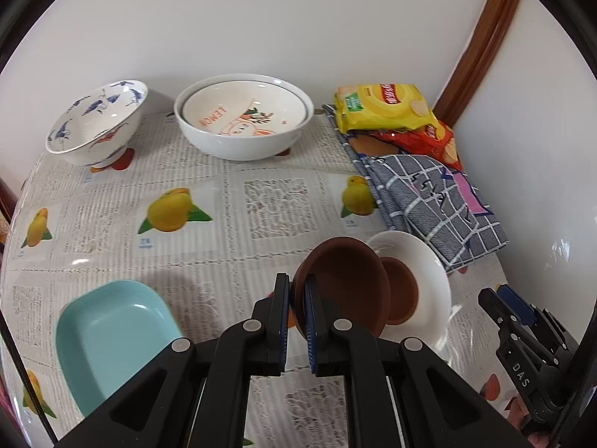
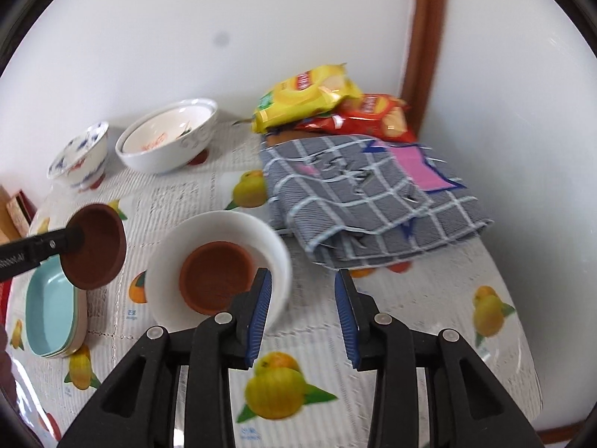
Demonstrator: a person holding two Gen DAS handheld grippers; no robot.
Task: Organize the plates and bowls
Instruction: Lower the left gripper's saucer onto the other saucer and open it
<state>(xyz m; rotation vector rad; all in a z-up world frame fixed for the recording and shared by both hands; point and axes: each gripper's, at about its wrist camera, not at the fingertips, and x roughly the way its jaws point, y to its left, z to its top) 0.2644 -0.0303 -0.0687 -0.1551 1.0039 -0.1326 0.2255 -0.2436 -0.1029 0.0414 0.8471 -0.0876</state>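
Left gripper [image 1: 297, 291]: fingers [image 1: 280, 310] clamped on the rim of a brown dish [image 1: 343, 280], one pad inside the rim, one outside. The dish is tilted and held off the counter [image 1: 224, 231]; from the right wrist view it hangs above the stack of light-blue dishes [image 2: 52, 313].

Right gripper [image 2: 303, 295]: fingers [image 2: 261, 306] apart, nothing between them. No earlier frame to compare. It hovers over bare tablecloth; the white bowl [image 2: 209, 235] sits just left of the left finger, not touched. The view is motion-blurred.

Second brown dish [image 2: 218, 276] sits inside the white bowl, upright, just ahead-left of the right fingers. In the left wrist view the same bowl [image 1: 429, 261] lies just right of the held dish and partly behind it.

Light-blue dish [image 1: 112, 328] is on the counter left of the left fingers, near them.

Far ahead of both grippers, against the wall: blue-patterned bowl [image 1: 97, 123], tilted, and a large white bowl [image 1: 242, 138] with a printed plate [image 1: 242, 112] nested in it. Well apart from the fingers.

Ahead-right: folded grey checked cloth [image 2: 365, 201] on the counter, yellow snack bag [image 2: 309, 89] on top of a red snack bag [image 2: 377, 119] behind it in the corner.
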